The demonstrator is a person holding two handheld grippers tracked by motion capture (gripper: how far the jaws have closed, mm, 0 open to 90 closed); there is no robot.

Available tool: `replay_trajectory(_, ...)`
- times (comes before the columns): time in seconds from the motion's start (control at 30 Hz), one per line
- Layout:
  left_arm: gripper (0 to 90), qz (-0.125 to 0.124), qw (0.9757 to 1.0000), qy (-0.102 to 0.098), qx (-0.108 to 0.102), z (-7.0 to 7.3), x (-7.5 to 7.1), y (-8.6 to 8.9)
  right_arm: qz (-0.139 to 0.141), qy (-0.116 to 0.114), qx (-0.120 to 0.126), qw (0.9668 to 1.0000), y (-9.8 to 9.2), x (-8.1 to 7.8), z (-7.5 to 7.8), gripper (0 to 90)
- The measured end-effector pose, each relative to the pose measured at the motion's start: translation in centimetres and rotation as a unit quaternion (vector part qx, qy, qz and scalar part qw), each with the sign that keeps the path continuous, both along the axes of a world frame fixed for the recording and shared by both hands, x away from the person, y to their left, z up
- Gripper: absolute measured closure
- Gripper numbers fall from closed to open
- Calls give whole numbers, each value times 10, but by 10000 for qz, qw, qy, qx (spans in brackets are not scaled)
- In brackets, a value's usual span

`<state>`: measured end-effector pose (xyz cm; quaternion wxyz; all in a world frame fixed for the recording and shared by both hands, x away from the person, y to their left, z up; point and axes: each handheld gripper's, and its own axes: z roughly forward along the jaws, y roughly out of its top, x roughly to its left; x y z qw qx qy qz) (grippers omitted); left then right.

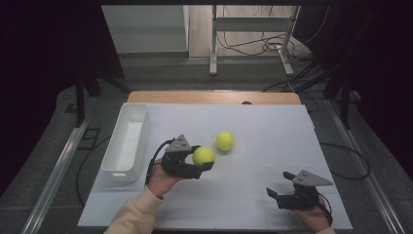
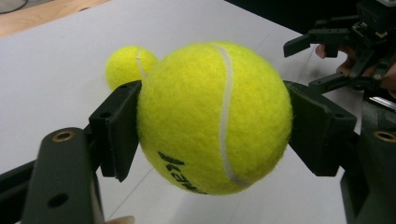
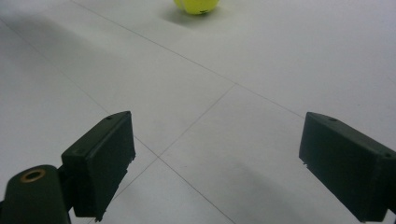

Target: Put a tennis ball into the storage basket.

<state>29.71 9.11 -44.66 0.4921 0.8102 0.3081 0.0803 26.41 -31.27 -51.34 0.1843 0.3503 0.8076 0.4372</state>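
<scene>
The left claw pinches a tennis ball, one black jaw pressed flat on each side, so the ball sits squarely across its widest part and cannot roll out. In the high view the ball hangs clear of the white table, carried in the air rather than resting. A second ball lies on the table just beyond it, loose and untouched. To the left stands a long white bin, open at the top, likely where the balls belong. The right claw waits low near the table's front edge, its jaws spread wide with nothing between them, kept apart from the work.
</scene>
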Motion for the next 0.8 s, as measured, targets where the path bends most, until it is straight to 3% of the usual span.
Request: replay_trajectory(0.8, 258, 208, 9998, -54, -55, 6, 5, 21, -37, 23, -14, 10000, 0, 1, -1, 107)
